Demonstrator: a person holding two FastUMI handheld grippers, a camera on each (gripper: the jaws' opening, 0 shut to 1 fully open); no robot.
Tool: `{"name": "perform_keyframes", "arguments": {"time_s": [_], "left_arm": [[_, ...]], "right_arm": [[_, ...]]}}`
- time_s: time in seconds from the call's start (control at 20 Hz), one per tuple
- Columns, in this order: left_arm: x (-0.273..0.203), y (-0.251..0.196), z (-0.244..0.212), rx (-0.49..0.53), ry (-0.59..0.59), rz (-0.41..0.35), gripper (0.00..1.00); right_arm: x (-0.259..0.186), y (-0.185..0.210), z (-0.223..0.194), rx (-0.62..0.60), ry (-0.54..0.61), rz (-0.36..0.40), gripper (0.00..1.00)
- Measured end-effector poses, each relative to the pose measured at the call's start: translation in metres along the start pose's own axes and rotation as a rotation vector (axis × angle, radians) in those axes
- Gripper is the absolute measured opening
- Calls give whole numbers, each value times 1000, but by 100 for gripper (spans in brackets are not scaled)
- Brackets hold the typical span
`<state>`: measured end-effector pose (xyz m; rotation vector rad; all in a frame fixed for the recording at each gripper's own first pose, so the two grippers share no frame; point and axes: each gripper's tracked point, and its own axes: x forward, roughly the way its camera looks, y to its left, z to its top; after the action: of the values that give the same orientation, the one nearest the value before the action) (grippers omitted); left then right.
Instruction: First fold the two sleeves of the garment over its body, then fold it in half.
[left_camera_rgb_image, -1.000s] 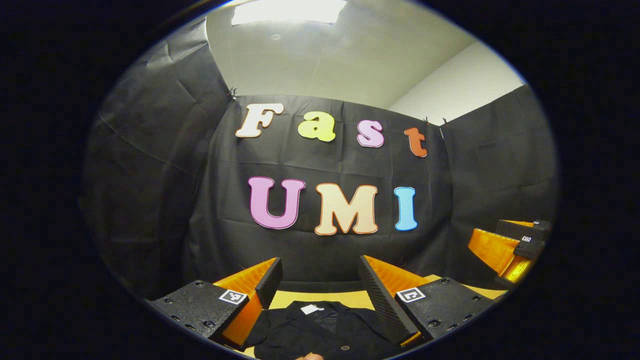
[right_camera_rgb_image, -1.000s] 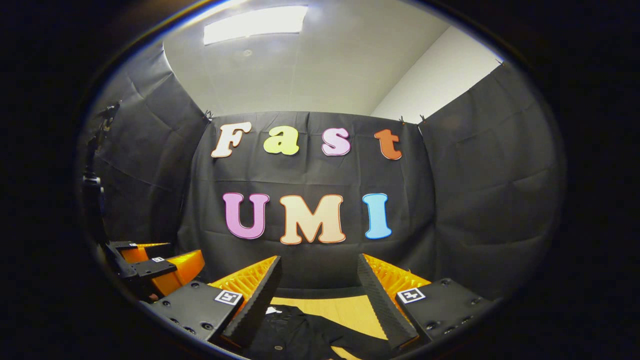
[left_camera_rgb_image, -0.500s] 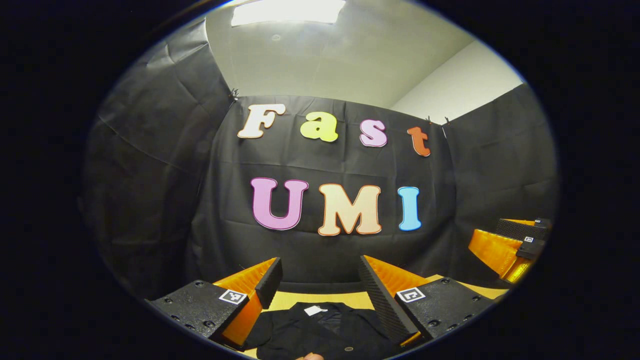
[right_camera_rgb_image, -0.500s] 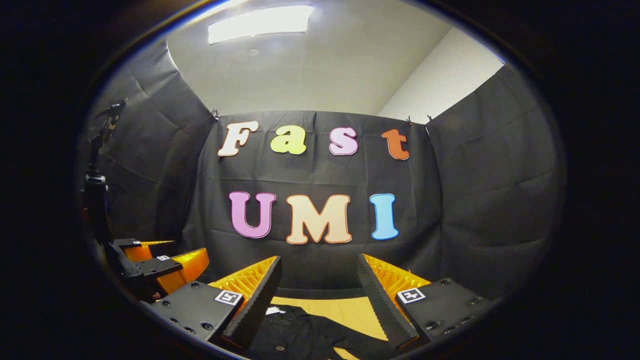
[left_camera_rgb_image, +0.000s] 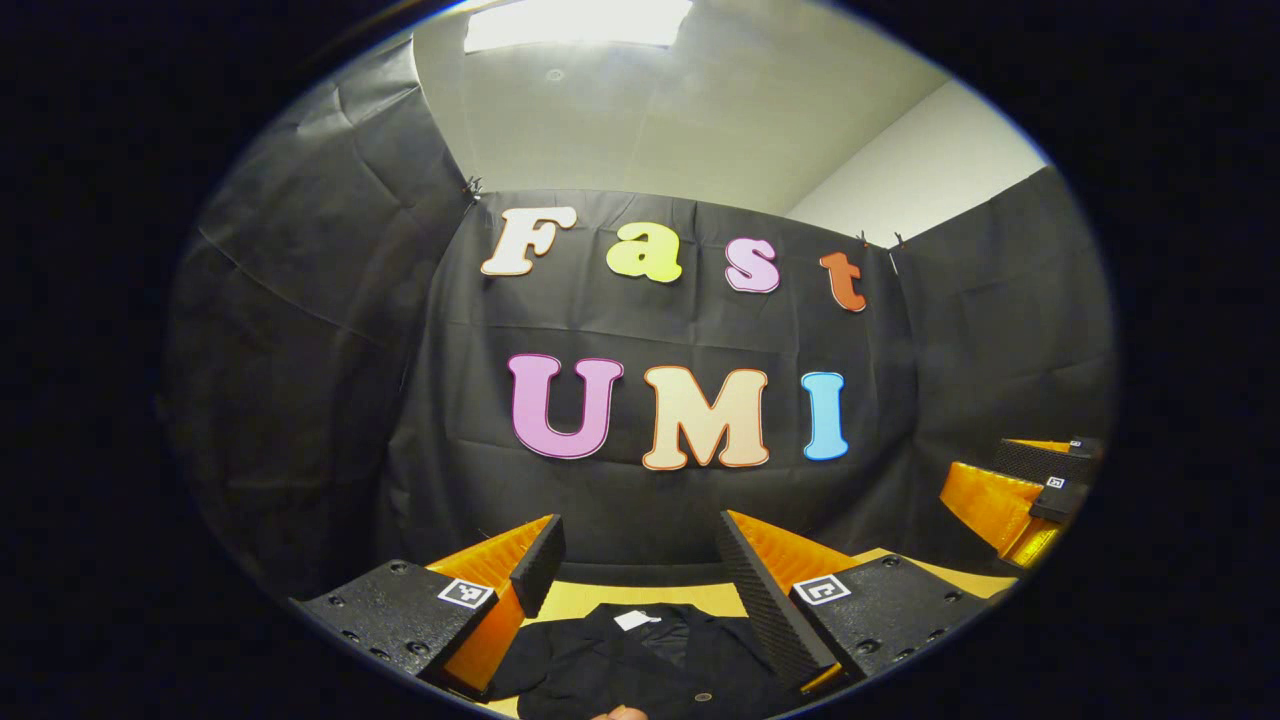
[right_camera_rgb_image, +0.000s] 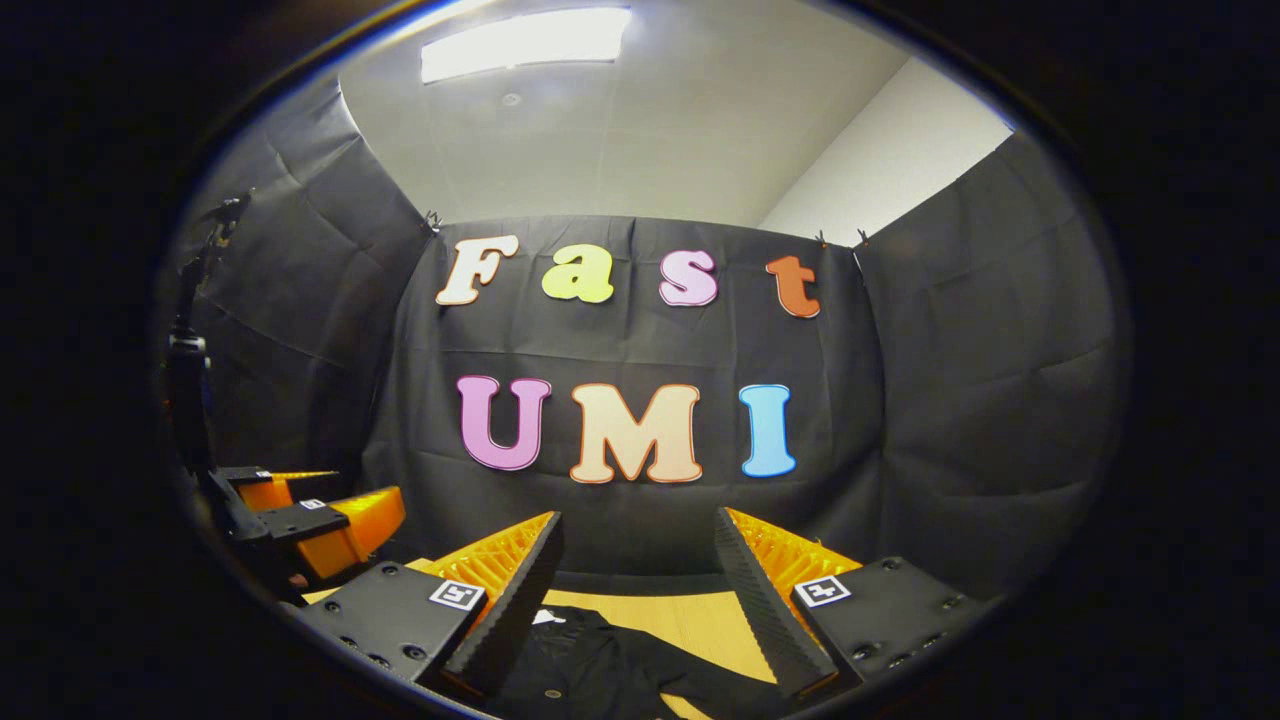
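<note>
Your left claw (left_camera_rgb_image: 640, 560) & right claw (right_camera_rgb_image: 640, 560) gape wide, empty, above the black buttoned cloth garment (left_camera_rgb_image: 640, 665) on the tan wood table (right_camera_rgb_image: 690, 615).

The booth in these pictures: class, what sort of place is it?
Probably an indoor recording booth: black cloth walls, a ceiling light, and a wooden table bearing a black garment.
</note>
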<state>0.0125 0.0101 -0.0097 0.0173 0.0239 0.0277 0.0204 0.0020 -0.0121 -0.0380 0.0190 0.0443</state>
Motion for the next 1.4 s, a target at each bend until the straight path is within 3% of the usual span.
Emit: {"name": "perform_keyframes", "arguments": {"time_s": [0.3, 0.8, 1.05, 1.4], "left_arm": [[-4, -3, 0, 13, -1, 25, 95], [-8, -34, -5, 60, -2, 64, 93], [-10, -50, -9, 87, 2, 87, 93], [-11, -74, -19, 103, 26, 112, 95]], "right_arm": [[8, -57, -17, -29, 36, -80, 96], [27, -182, -99, -55, 220, -202, 96], [21, -228, -164, -83, 355, -214, 97], [1, -256, -261, -126, 575, -152, 98]]}}
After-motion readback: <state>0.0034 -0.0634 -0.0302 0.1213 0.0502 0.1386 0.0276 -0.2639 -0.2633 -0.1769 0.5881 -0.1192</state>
